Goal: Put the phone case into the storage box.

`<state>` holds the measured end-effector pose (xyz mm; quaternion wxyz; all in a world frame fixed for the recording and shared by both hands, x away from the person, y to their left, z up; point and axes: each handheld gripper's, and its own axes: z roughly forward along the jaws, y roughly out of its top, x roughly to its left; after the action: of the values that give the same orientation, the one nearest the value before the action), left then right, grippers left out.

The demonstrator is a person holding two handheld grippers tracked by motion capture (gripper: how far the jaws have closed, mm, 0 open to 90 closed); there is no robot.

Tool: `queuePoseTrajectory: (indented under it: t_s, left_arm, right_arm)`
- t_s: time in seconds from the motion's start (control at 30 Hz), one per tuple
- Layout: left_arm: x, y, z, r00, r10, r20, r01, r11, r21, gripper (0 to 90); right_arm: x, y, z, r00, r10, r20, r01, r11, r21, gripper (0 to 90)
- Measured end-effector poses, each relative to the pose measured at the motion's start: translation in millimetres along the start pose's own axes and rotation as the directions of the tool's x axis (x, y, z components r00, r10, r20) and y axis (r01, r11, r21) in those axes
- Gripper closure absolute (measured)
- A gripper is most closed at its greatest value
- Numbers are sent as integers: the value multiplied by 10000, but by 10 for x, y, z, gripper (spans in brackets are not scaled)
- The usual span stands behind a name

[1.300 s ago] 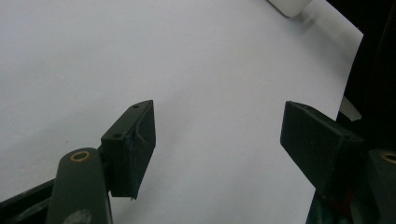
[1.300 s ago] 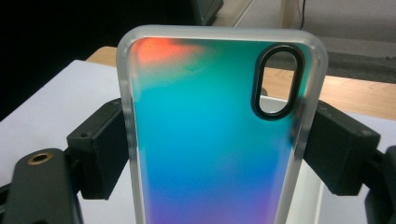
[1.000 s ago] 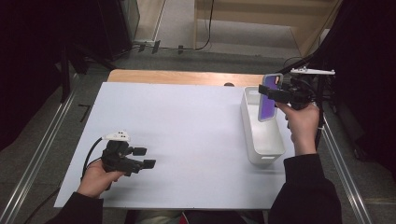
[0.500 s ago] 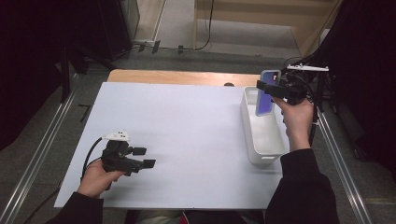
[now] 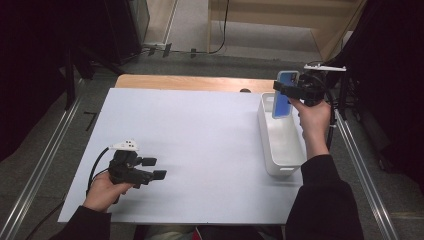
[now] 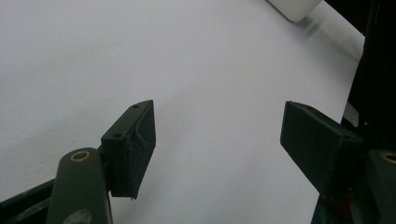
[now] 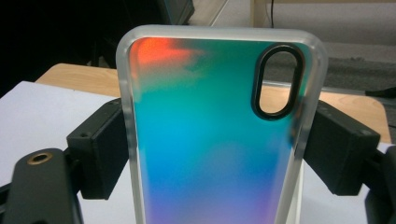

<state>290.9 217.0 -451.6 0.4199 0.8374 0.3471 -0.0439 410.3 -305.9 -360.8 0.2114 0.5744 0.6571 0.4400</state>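
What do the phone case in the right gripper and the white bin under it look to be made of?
Phone case: likely plastic, with a frosted translucent rim and an iridescent back shifting from orange through teal to violet; a dark ring edges its camera cutout. White bin: probably moulded plastic, opaque and smooth, with rounded corners and thin walls.

White sheet [image 5: 200,150] spread over a wooden table [image 5: 185,82], bare wood showing along the far edge. Small dark spot [image 5: 244,90] at that edge. Metal rails [image 5: 45,165] along both sides, grey floor [image 5: 200,62] beyond with a black cable [image 5: 223,30].
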Motion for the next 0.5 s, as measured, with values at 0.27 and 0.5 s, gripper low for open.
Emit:
queuePoseTrajectory:
  t_s: [0.27,0.5]
  left_arm:
    - [-4,-4,17,10000,-13,48,13,10000,-6,263]
    - [-2,-4,18,10000,-49,80,48,10000,15,263]
  right_arm:
    - [-40,105,140,9993,17,387,-22,9999,124,148]
    - [-71,108,280,9976,162,668,-172,9997,148,148]
